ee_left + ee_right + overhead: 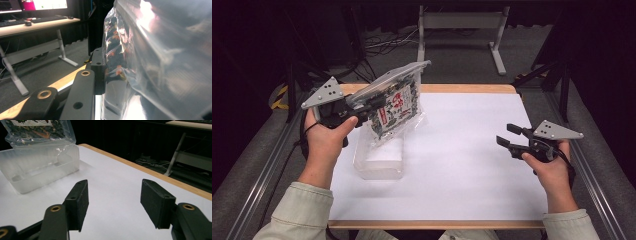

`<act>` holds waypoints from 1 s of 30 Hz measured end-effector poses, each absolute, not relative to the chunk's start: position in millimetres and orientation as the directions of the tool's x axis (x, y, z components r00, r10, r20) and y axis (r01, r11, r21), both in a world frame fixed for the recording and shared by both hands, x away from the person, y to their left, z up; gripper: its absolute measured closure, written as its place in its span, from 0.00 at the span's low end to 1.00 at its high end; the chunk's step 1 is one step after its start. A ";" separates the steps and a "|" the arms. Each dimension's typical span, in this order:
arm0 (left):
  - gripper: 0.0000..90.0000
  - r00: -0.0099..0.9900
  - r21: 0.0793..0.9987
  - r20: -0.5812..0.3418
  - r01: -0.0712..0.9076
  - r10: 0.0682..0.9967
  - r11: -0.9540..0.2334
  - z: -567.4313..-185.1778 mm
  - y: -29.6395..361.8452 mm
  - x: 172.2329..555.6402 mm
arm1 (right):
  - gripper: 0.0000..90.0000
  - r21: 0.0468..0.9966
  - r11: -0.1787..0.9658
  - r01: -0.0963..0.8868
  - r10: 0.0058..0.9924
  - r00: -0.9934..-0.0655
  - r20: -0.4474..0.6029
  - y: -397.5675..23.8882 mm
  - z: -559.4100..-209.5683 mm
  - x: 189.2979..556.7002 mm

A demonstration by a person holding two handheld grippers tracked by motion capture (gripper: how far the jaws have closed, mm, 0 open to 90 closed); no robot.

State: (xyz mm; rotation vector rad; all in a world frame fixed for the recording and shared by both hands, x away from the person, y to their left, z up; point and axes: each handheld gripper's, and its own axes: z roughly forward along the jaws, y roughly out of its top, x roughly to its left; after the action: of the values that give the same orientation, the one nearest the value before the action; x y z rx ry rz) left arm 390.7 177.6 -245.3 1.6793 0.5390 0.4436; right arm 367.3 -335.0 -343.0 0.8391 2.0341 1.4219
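So my left tongs are clamped right down on a clear plastic bag with a red, white and green printed packet inside it, gripping it near its top edge on the left side. The bag is up in the air, tilted, hanging over the left part of the white tabletop. Its bottom end dangles just above a clear plastic tub that sits on the tabletop, left of middle and fairly near me. From the left gripper view the shiny bag takes up the whole right side, with one pad pressed flat against it.

My right tongs are over on the right side of the tabletop, well apart from the bag and the tub, with nothing in them. The jaws are spread wide and point left toward the middle. In the right gripper view I can see bare white tabletop between the two pads, with the tub and the bottom of the bag off at the far left
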 end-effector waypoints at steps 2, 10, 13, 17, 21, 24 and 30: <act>0.81 0.815 0.984 -0.008 0.108 0.579 -0.139 -245.8 180.9 392.8 | 0.45 0.946 0.260 0.194 0.736 -0.674 -0.064 -335.3 -343.3 367.4; 0.81 0.794 0.981 -0.012 0.127 0.607 -0.147 -249.4 196.8 397.9 | 0.44 0.950 0.247 0.192 0.727 -0.684 -0.051 -338.7 -348.9 369.0; 0.81 0.785 0.976 0.007 0.129 0.619 -0.174 -249.8 199.9 398.3 | 0.44 0.949 0.247 0.194 0.729 -0.683 -0.050 -338.4 -349.7 369.7; 0.81 0.781 0.975 0.013 0.130 0.625 -0.182 -248.9 203.9 399.6 | 0.44 0.951 0.246 0.188 0.724 -0.688 -0.051 -337.8 -349.3 369.5; 0.81 0.782 0.974 -0.003 0.144 0.623 -0.176 -247.9 206.6 399.2 | 0.44 0.952 0.244 0.187 0.724 -0.687 -0.051 -337.9 -349.2 369.4; 0.81 0.778 0.970 -0.019 0.166 0.628 -0.176 -248.4 208.4 399.2 | 0.44 0.951 0.243 0.191 0.727 -0.685 -0.048 -338.2 -349.6 369.7; 0.81 0.779 0.966 -0.038 0.188 0.626 -0.175 -255.2 209.2 400.3 | 0.43 0.956 0.224 0.192 0.722 -0.692 -0.030 -337.9 -348.8 368.6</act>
State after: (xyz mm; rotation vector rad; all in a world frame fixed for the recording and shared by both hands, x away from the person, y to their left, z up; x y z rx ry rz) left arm 400.3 209.2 -255.2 1.7360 0.6395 0.4399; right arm 368.6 -337.9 -348.8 0.8393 2.0287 1.4799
